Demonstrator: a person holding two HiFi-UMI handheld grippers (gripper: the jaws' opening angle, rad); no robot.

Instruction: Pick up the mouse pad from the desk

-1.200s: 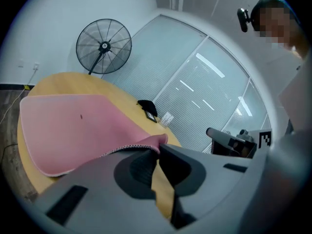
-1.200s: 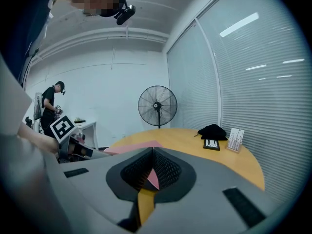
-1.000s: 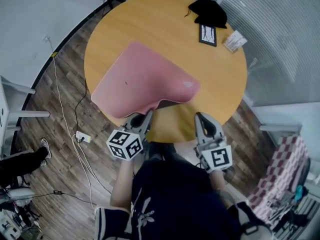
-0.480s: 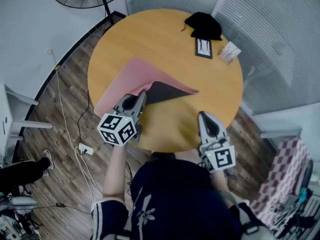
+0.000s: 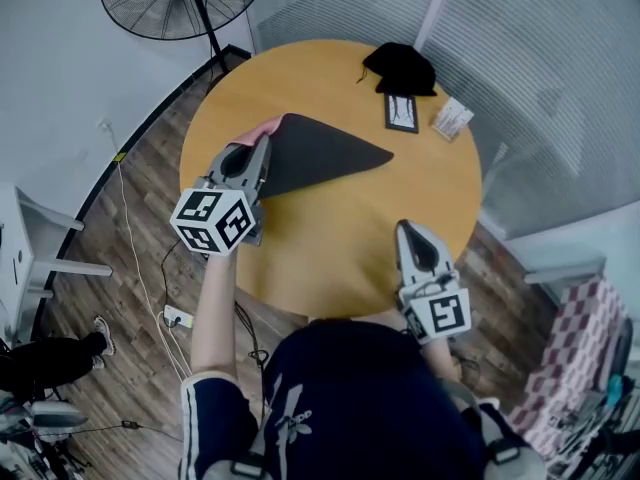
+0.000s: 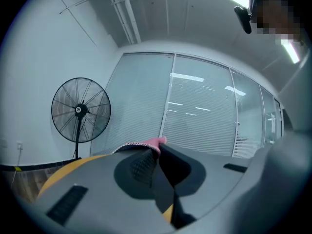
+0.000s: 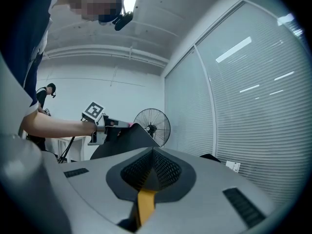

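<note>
The mouse pad (image 5: 322, 154) hangs off the desk with its black underside up; only a pink edge (image 5: 262, 128) shows at the held corner. My left gripper (image 5: 256, 156) is shut on that corner, above the round wooden table (image 5: 330, 230) at its left. In the left gripper view the pad's pink edge (image 6: 155, 142) sticks out between the closed jaws of the left gripper (image 6: 157, 152). My right gripper (image 5: 412, 234) hovers shut and empty over the table's near right edge. The right gripper view shows its jaws (image 7: 153, 154) together, with the lifted pad (image 7: 126, 137) off to the left.
At the table's far side lie a black cloth (image 5: 400, 66), a dark framed card (image 5: 400, 112) and a small white card (image 5: 452, 118). A standing fan (image 5: 185, 0) is beyond the table. A cable and power strip (image 5: 178, 318) lie on the wooden floor at the left.
The left gripper rose and swung left with the pad, which peeled off the table and turned from pink side up to black underside up. The right gripper rose a little.
</note>
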